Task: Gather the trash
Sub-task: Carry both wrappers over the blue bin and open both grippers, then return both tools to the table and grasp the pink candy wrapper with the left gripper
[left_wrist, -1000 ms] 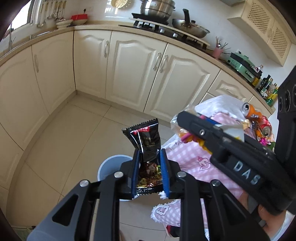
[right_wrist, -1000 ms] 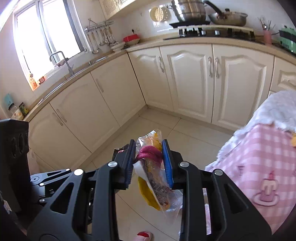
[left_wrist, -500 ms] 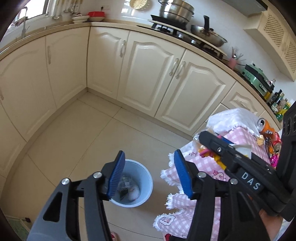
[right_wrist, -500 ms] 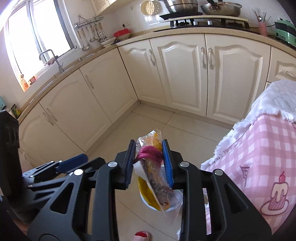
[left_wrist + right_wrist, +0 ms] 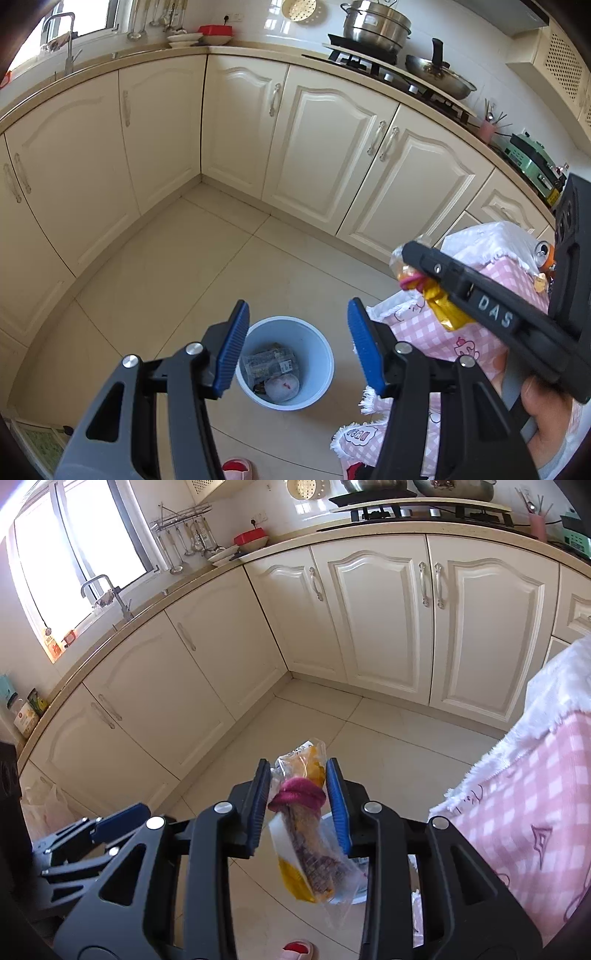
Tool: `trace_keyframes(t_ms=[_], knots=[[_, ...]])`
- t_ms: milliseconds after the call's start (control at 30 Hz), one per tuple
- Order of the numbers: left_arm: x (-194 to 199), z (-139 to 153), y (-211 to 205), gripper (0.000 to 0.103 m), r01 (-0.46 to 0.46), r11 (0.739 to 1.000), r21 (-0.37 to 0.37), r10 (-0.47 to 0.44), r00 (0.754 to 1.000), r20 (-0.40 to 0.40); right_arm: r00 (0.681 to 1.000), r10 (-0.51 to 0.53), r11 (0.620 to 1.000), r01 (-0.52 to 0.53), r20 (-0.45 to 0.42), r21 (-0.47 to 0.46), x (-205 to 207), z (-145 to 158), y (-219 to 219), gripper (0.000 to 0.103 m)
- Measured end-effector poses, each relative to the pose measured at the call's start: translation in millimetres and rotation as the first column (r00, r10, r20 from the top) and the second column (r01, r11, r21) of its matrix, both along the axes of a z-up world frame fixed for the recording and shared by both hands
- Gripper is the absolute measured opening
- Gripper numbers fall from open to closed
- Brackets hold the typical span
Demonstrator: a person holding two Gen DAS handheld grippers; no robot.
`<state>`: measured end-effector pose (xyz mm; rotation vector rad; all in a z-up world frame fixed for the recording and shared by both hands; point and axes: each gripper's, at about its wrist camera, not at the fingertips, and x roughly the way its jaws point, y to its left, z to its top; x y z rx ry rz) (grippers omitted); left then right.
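The left gripper (image 5: 295, 350) hangs over the bin (image 5: 325, 354), jaws apart and empty; its black wrapper now lies inside. The right gripper (image 5: 297, 805), beside the bin, is opening around the tied bag (image 5: 303, 834), probably slipping free.

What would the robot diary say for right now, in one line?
left gripper: open, empty, above blue bin | right gripper: jaws opening, snack bag between them | bin: wrappers inside
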<state>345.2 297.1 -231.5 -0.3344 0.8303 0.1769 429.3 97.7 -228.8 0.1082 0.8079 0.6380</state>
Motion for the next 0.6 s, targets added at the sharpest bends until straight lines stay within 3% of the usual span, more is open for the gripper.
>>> trace_keyframes(t_ms=[67,600], knots=[[0,2,2,0.054,-0.004,1.0,0.002,0.004,1.0,0.004,1.0,-0.011,1.0,0.01,0.018,0.008,3,5,0,0.058],[-10,36,-10,0.055,-0.009,1.0,0.004,0.009,0.998,0.057,0.995,-0.055,0.998,0.055,0.088,-0.001,-33,45,-41,0.058]])
